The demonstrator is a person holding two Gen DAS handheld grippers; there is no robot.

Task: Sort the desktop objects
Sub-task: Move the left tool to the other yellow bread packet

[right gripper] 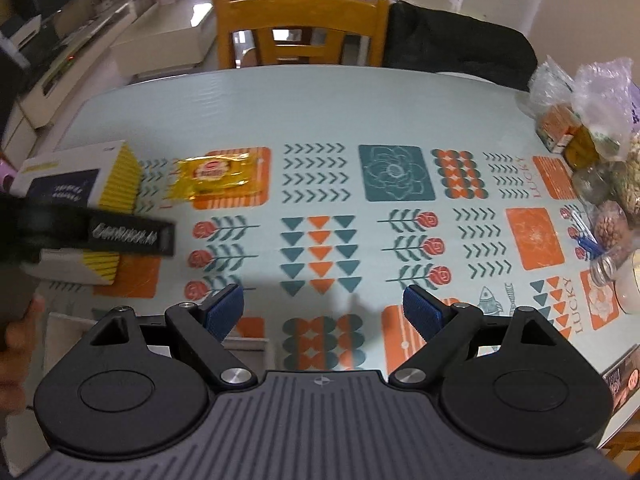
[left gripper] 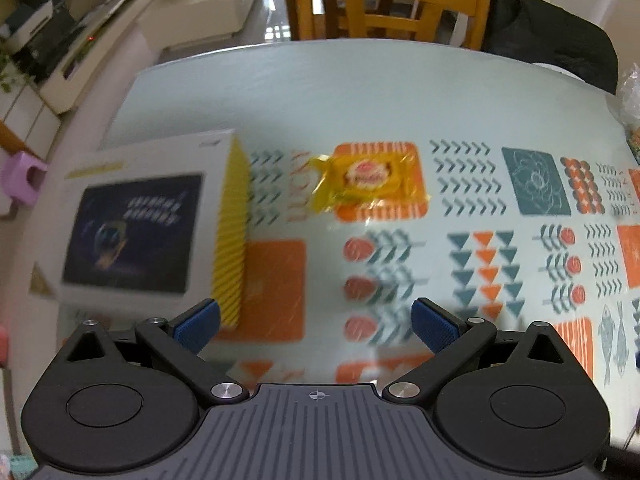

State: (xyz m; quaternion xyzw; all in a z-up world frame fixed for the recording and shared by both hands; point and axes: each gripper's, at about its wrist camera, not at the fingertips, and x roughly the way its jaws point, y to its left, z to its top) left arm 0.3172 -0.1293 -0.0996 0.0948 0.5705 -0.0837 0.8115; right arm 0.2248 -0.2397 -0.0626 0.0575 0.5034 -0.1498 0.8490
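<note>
A yellow snack packet [left gripper: 366,179] lies on the patterned tablecloth, ahead of my left gripper [left gripper: 316,326], which is open and empty above the table. A white box with a yellow striped side and a dark picture [left gripper: 144,226] lies to the packet's left. In the right wrist view the packet [right gripper: 214,174] and the box [right gripper: 86,184] sit at the far left, with the left gripper's black body [right gripper: 100,234] over the box. My right gripper [right gripper: 322,312] is open and empty above the table's near middle.
Bags and jars of food [right gripper: 592,148] crowd the table's right edge. A wooden chair [right gripper: 298,26] and a chair draped in black cloth [right gripper: 460,46] stand at the far side. A purple stool [left gripper: 20,178] stands on the floor to the left.
</note>
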